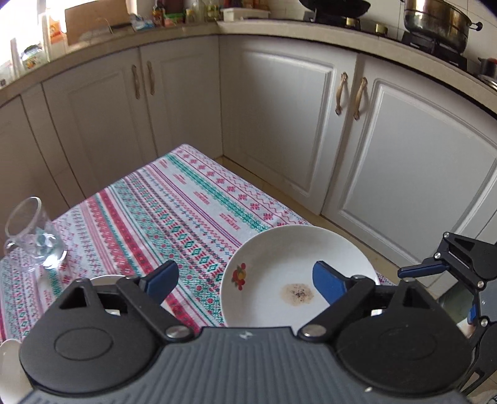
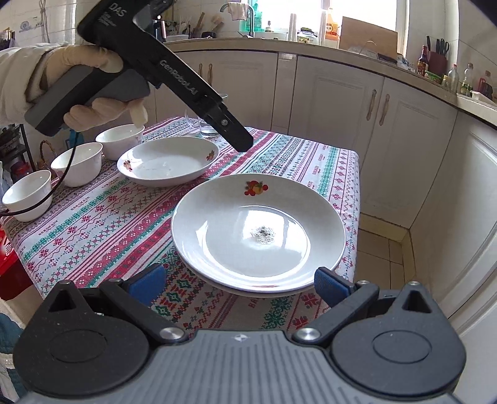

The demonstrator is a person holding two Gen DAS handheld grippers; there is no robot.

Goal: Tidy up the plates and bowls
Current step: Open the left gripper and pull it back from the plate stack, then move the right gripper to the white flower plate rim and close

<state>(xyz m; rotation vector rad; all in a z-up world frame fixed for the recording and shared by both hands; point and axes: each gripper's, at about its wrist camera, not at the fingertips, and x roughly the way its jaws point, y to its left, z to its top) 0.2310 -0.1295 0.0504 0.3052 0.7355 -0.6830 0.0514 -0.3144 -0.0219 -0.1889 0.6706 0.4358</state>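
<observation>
A white deep plate [image 2: 257, 230] with a fruit print and a dark stain rests on another plate at the near right of the patterned table; it also shows in the left wrist view [image 1: 279, 279]. A second fruit-print plate [image 2: 167, 161] lies further back. Three white bowls [image 2: 77, 163] stand in a row at the left. My right gripper [image 2: 239, 284] is open, just before the stacked plates' near rim. My left gripper [image 1: 245, 279] is open and empty, held above the table, its body [image 2: 174, 77] over the far plate.
A clear glass [image 1: 34, 236] stands at the table's far corner. The table [image 2: 93, 223] has a striped cloth. White kitchen cabinets [image 1: 279, 124] surround it, with a tiled floor gap [image 2: 382, 248] to the right. Pots [image 1: 435, 21] sit on the stove.
</observation>
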